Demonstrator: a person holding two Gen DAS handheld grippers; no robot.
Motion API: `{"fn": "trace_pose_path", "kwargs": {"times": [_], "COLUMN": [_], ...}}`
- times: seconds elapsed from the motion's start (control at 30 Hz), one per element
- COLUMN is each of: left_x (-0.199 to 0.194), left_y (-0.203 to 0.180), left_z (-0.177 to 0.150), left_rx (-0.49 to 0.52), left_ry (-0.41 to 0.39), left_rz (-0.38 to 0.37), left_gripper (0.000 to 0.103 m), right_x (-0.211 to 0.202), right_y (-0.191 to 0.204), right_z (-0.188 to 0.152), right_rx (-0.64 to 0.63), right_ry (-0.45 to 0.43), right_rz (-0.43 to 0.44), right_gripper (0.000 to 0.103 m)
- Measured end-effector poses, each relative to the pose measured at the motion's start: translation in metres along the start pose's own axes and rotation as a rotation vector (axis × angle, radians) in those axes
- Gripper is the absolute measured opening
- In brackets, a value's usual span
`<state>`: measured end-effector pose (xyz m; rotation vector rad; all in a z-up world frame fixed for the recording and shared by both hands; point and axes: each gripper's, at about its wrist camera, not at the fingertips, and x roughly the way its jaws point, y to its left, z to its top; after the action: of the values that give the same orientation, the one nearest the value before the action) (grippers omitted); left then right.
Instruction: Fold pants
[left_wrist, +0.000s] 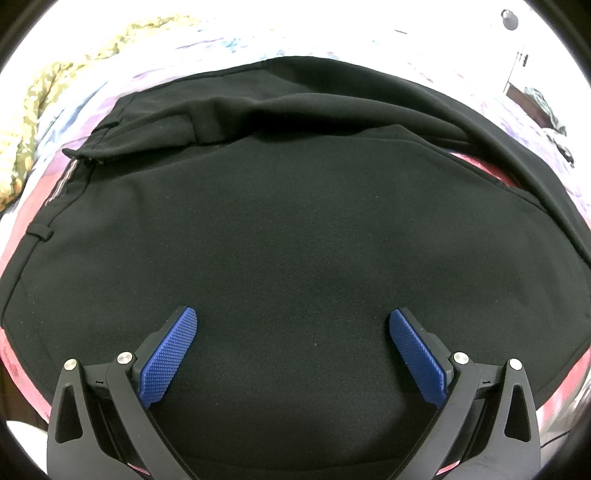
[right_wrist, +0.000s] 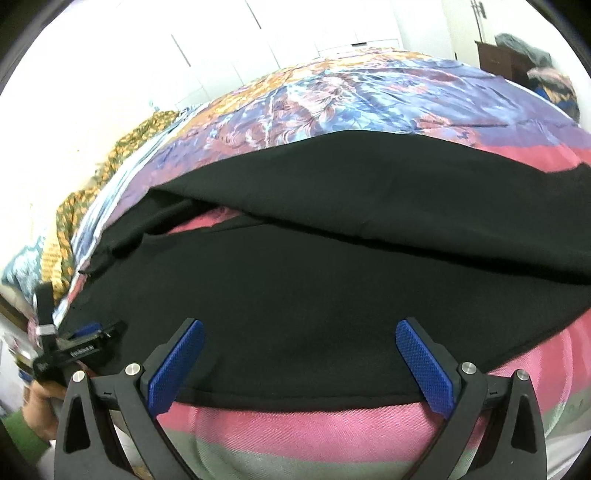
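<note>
**Both claws spread wide over black pants on the bed**

The left gripper (left_wrist: 293, 317) hung over the black pants (left_wrist: 280, 229), its two blue-padded fingers (left_wrist: 168, 356) set far apart with nothing between them but the cloth lying below. Ahead of that claw and to its left ran the waistband (left_wrist: 55, 188), with a belt loop (left_wrist: 38, 235) and the pale lining of the fly showing. Farther ahead, a fold of the same dark fabric lay bunched across the garment, and one long strip of it curved away to the claw's right.

The right gripper (right_wrist: 300, 330) was likewise spread wide, its pads (right_wrist: 175, 363) holding nothing. Its fingertips stood over the near edge of the pants (right_wrist: 295, 295), whose hem crossed just behind the tips. Beneath and behind the claw lay the pink and grey-green striped bedspread (right_wrist: 295, 424); ahead, beyond a raised flap of black cloth, it turned to a blue and orange floral print. To the far left of the right claw, the left gripper (right_wrist: 86, 334) showed at the pants' edge, held in a hand (right_wrist: 40, 402).
</note>
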<state>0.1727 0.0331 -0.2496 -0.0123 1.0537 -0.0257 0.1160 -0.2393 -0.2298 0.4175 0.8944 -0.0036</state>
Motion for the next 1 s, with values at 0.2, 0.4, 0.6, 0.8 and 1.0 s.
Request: {"fn": "trace_pose_path", "kwargs": {"times": [0.2,0.4,0.6,0.8,1.0], "left_x": [0.001,0.000,0.001,0.000,0.000], "left_y": [0.002,0.001,0.000,-0.003,-0.002], "left_z": [0.001,-0.001,-0.001,-0.003,-0.003], "left_rx": [0.002,0.005,0.010,0.011,0.016], "left_ry": [-0.001,-0.010,-0.005,-0.017,-0.011], "left_rz": [-0.002,-0.002,-0.003,0.006,-0.001], "left_gripper": [0.102,0.102,0.102,0.103,0.102], "right_x": [-0.028,-0.042,-0.031,-0.033,-0.006], "right_y": [-0.016,-0.059,-0.111,-0.108,-0.101], "right_z": [0.010,0.019,0.034,0.030,0.033], "right_rx": [0.089,0.245,0.467,0.616,0.606], "right_ry": [-0.085,-0.156,-0.132,-0.035,-0.025], "right_rz": [0.018,0.101,0.132,0.251,0.143], "right_gripper": [0.102,0.101,0.094,0.091,0.088]}}
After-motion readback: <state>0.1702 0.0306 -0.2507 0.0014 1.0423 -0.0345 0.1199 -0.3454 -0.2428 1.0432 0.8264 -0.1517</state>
